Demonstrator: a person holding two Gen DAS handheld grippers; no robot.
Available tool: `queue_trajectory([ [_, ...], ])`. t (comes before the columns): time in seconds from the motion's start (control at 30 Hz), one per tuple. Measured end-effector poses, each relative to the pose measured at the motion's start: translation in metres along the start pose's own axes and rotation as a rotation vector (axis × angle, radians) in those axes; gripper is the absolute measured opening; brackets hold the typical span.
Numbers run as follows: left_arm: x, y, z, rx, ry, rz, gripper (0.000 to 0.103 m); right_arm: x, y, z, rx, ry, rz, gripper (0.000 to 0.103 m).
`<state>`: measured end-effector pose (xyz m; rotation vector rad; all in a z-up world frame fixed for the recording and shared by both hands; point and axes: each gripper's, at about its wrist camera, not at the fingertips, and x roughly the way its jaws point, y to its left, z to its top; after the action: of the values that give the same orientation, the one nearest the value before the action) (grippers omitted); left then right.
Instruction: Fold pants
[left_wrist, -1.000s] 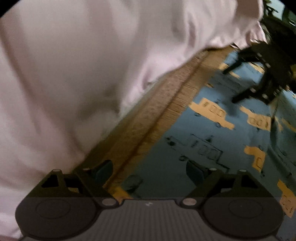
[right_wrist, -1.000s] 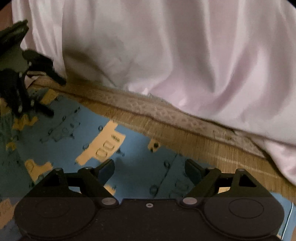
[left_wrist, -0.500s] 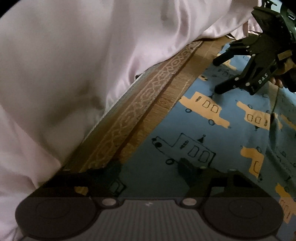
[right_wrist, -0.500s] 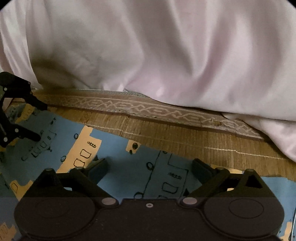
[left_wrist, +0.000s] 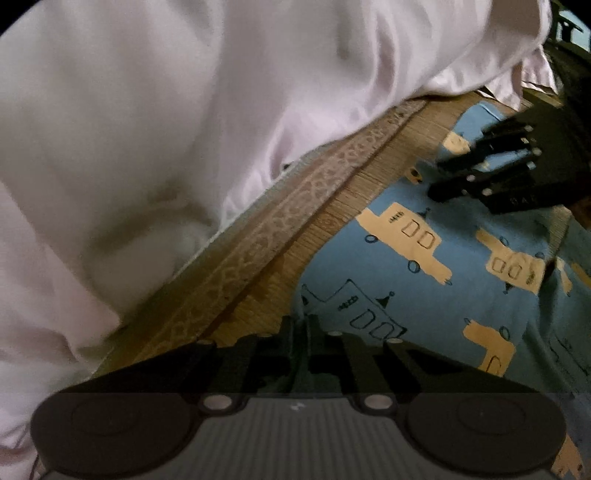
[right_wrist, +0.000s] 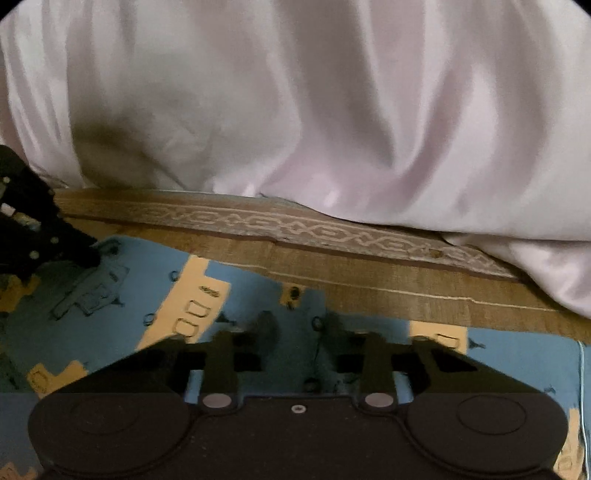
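Note:
Blue pants (left_wrist: 424, 277) printed with yellow cars lie flat on a woven mat (left_wrist: 343, 199). In the left wrist view my left gripper (left_wrist: 301, 325) is shut on the pants' edge where it meets the mat. My right gripper (right_wrist: 295, 328) is shut on the pants (right_wrist: 129, 295) further along the same edge, with a small fold of cloth between its fingers. Each view shows the other gripper: the right gripper (left_wrist: 436, 181) at the far right, the left gripper (right_wrist: 86, 254) at the far left, both low on the cloth.
A pale pink-white sheet (left_wrist: 184, 110) hangs in folds just beyond the mat and fills the upper half of both views (right_wrist: 295, 110). A patterned border strip (right_wrist: 295, 229) runs along the mat's far side.
Both grippers went from open to shut on the pants' edge. They came down to the cloth, and the right gripper moved closer in the left wrist view.

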<state>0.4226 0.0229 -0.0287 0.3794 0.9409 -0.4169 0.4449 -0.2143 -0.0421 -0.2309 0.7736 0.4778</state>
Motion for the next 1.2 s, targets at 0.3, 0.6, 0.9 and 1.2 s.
queue_trajectory([
  [0.3, -0.028, 0.007, 0.003, -0.046, -0.137, 0.155, 0.007, -0.003, 0.008, 0.038, -0.116, -0.095, -0.102, 0.001],
  [0.6, 0.000, 0.022, 0.014, -0.076, -0.114, 0.285, 0.008, 0.057, 0.027, 0.071, -0.200, -0.078, -0.176, 0.001],
  [0.9, 0.010, 0.028, 0.020, -0.080, -0.098, 0.316, 0.031, 0.063, 0.023, 0.061, -0.176, -0.096, -0.159, 0.024],
  [1.2, -0.044, 0.076, -0.033, -0.202, -0.220, 0.152, 0.092, 0.005, 0.015, 0.041, -0.169, -0.161, 0.054, 0.094],
])
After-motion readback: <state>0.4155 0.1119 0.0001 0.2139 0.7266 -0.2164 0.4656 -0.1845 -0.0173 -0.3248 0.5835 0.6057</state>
